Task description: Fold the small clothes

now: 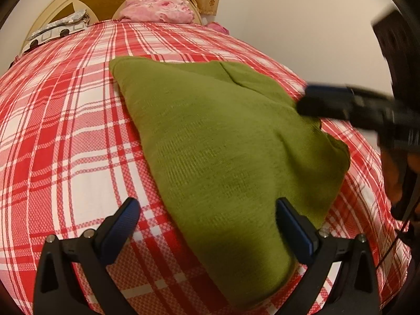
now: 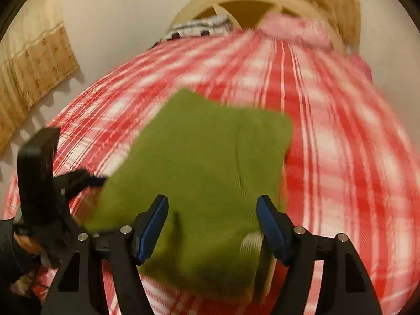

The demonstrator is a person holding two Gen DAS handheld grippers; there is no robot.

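Hovering over green knit garment (image 1: 223, 141) on plaid bed (image 1: 65, 131); left gripper (image 1: 207, 225) and right gripper (image 2: 212, 223) both wide, holding nothing; loose fold may spring open, or a tip may snag the knit.

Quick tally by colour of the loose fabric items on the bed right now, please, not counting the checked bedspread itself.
Green: 1, the green garment in the middle of the bedspread
Pink: 1, the pink floral bundle at the headboard
Grey-and-white patterned: 1, the patterned cloth beside it
Total: 3
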